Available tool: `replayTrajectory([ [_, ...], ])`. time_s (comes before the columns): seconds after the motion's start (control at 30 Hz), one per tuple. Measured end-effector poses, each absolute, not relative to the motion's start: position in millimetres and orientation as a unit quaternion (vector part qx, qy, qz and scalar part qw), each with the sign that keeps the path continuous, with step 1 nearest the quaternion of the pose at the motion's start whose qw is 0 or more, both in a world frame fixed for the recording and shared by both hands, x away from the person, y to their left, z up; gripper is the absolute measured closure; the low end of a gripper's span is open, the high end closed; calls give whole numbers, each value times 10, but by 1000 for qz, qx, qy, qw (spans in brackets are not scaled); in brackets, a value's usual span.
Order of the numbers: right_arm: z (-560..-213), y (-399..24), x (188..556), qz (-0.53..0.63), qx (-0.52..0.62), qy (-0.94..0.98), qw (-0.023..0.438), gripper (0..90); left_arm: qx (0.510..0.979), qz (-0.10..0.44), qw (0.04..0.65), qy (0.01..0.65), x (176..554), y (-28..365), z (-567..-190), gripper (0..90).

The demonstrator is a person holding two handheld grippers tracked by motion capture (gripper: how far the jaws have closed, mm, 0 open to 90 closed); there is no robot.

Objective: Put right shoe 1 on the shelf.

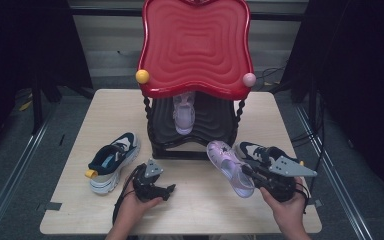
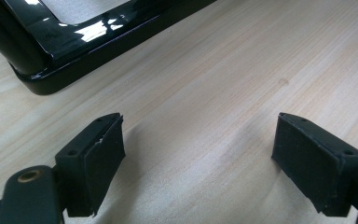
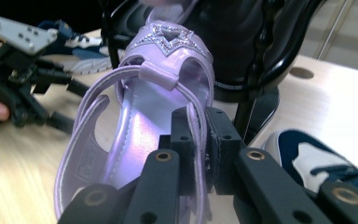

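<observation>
A lilac sandal (image 1: 227,167) with a glittery star on its toe strap (image 3: 168,39) hangs tilted just above the table, right of centre. My right gripper (image 1: 246,171) (image 3: 199,122) is shut on its thin side strap. A matching lilac sandal (image 1: 184,114) stands on the black lower shelf of the rack (image 1: 200,145). My left gripper (image 1: 168,190) (image 2: 198,135) rests low over the bare wood in front of the rack's base (image 2: 74,44). Its jaws are wide apart with nothing between them. It also shows in the right gripper view as the left gripper (image 3: 23,88), beyond the sandal.
The rack has a red wavy top (image 1: 196,45) with a yellow ball (image 1: 142,76) and a pink ball (image 1: 249,79). One navy and white sneaker (image 1: 112,161) lies at the left, another sneaker (image 1: 260,151) (image 3: 317,163) just behind my right gripper. The wooden table (image 1: 80,210) ends close in front.
</observation>
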State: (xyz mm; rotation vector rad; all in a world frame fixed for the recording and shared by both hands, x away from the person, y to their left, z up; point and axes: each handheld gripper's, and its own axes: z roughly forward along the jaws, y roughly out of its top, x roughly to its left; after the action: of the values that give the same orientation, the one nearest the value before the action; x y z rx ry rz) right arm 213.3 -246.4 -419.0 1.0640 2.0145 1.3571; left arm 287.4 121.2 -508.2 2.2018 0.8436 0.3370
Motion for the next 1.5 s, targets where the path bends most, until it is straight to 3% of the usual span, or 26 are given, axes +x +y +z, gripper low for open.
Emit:
replayTrajectory([
  [0.73, -4088, -2122, 2372, 504, 437, 676, 314, 824, 859, 132, 370, 328, 2876, 1215, -5081, 160],
  [1.2, -3997, -1723, 2598, 476, 446, 648, 393, 824, 859, 131, 371, 329, 2875, 1213, -5082, 160],
  [1.5, -3976, -1620, 2774, 464, 462, 634, 411, 824, 859, 132, 371, 329, 2874, 1212, -5082, 160],
])
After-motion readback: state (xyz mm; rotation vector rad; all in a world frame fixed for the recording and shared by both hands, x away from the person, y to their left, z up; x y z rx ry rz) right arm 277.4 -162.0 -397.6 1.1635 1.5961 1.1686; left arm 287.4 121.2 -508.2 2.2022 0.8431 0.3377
